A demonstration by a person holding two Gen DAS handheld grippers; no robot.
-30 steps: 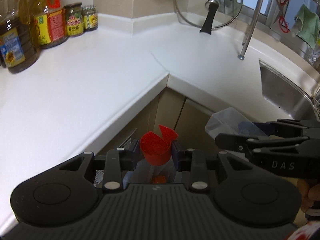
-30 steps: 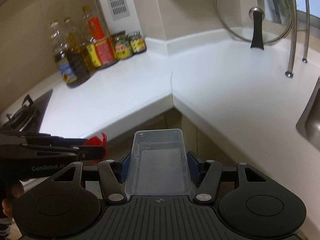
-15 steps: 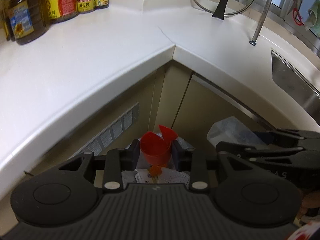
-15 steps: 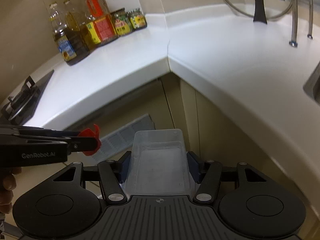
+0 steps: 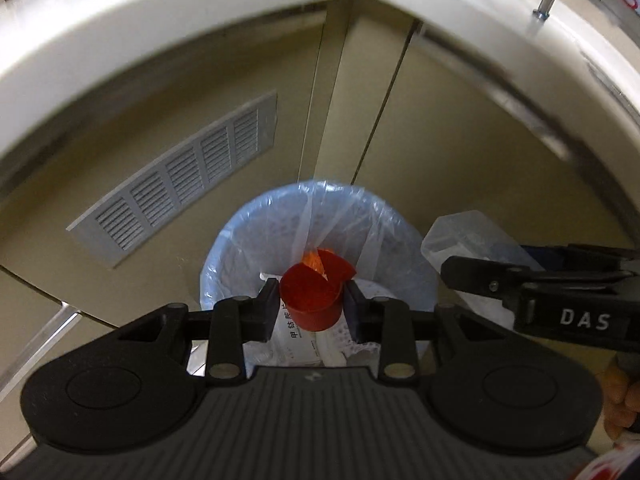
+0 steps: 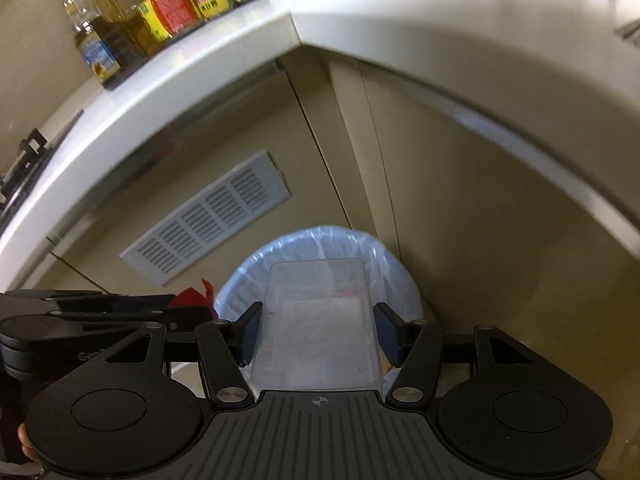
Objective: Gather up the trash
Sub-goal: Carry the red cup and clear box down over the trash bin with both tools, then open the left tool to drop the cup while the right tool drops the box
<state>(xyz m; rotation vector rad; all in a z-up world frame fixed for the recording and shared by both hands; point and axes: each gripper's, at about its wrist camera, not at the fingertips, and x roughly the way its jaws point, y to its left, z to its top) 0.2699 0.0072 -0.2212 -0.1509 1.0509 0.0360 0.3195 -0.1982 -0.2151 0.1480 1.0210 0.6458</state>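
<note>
Over bin (image 5: 224, 248) | left gripper (image 5: 311, 304) pinches red cup (image 5: 314, 300) between pads | right gripper (image 6: 316, 330) clamps clear tray (image 6: 316, 320) between pads

Both hand-held grippers (image 5: 311, 305) (image 6: 318, 330) lowered over bin (image 5: 224, 240).

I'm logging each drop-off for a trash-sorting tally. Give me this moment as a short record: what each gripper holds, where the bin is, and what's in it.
left gripper: shut on red cup, which is split at the rim
right gripper: shut on clear plastic tray
bin: round, lined with a pale blue bag, on the floor at the cabinet corner, under the white counter
position: both items held over the bin's mouth
bin contents: printed paper and other scraps, not clear enough to name
released yet: no
</note>
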